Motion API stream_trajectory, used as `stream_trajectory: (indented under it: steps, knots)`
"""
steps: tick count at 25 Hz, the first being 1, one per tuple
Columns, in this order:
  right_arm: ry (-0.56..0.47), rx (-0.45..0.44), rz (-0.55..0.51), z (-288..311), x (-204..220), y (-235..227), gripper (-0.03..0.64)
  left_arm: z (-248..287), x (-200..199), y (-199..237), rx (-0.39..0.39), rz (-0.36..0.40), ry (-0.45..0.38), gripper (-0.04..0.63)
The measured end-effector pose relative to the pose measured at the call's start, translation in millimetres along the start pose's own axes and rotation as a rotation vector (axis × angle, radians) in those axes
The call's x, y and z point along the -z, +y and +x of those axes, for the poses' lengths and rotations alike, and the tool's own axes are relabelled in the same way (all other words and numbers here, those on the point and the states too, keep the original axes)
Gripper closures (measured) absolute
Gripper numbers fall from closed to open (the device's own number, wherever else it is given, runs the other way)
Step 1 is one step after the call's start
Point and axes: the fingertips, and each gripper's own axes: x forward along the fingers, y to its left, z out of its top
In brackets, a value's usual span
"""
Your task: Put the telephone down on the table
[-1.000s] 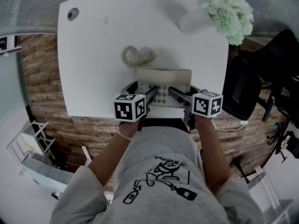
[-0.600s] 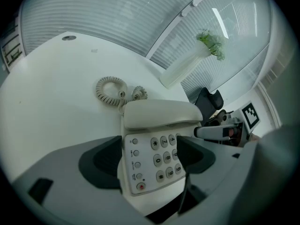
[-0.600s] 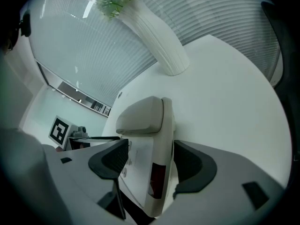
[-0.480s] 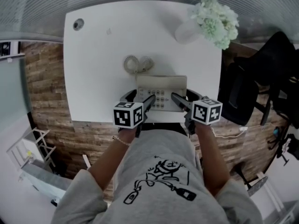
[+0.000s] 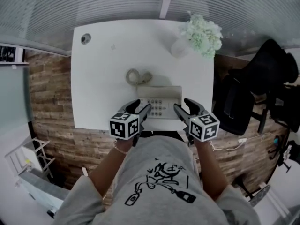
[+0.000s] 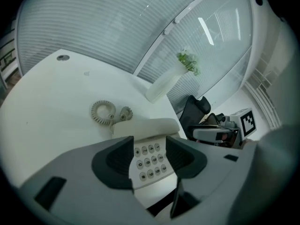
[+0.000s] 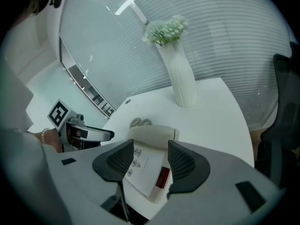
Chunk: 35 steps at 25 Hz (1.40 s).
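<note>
A beige telephone [image 5: 159, 102] with its handset on the cradle rests on the white table [image 5: 108, 55] near the front edge; its coiled cord [image 5: 138, 76] lies just behind it. My left gripper [image 5: 139, 108] hovers above the phone's left front corner and my right gripper [image 5: 184, 106] above the right front corner. Neither touches it. In the left gripper view the keypad [image 6: 147, 154] shows through the gap of the left gripper [image 6: 150, 142]. The right gripper [image 7: 150, 146] frames the phone body [image 7: 149, 170] the same way. Both pairs of jaws are closing with nothing gripped between them.
A white vase of pale green flowers [image 5: 199, 34] stands at the table's far right corner. A cable hole [image 5: 85, 39] sits at the far left corner. A black chair [image 5: 253, 88] stands right of the table. The floor [image 5: 49, 97] is wood planks.
Both grippers have lifted off the telephone's sides and drawn back toward the person. Their jaws have narrowed. The telephone stays on the table.
</note>
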Motion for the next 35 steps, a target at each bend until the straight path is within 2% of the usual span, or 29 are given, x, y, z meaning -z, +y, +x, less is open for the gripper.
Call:
stream_trajectory:
  steps: [3, 5, 8, 14, 19, 24, 30, 35]
  knots:
    - [-0.077, -0.002, -0.094, -13, -22, 15, 0.412, -11, -19, -19, 0.037, 0.069, -0.063, 0.438]
    - [-0.134, -0.008, -0.147, -24, -37, 26, 0.463, -19, -30, -33, 0.062, 0.119, -0.109, 0.524]
    - [-0.216, -0.012, -0.202, -41, -59, 41, 0.516, -30, -46, -54, 0.097, 0.185, -0.169, 0.574]
    - [-0.321, -0.061, -0.312, -70, -98, 79, 0.550, -60, -78, -98, 0.203, 0.269, -0.268, 0.592]
    - [-0.427, -0.119, -0.410, -99, -131, 120, 0.549, -99, -111, -143, 0.280, 0.379, -0.406, 0.592]
    - [-0.488, -0.144, -0.422, -127, -152, 151, 0.552, -131, -130, -180, 0.300, 0.501, -0.500, 0.592]
    - [-0.539, -0.152, -0.453, -142, -164, 164, 0.560, -153, -136, -201, 0.342, 0.551, -0.586, 0.592]
    - [-0.562, -0.177, -0.497, -155, -175, 183, 0.566, -170, -141, -217, 0.353, 0.576, -0.625, 0.592]
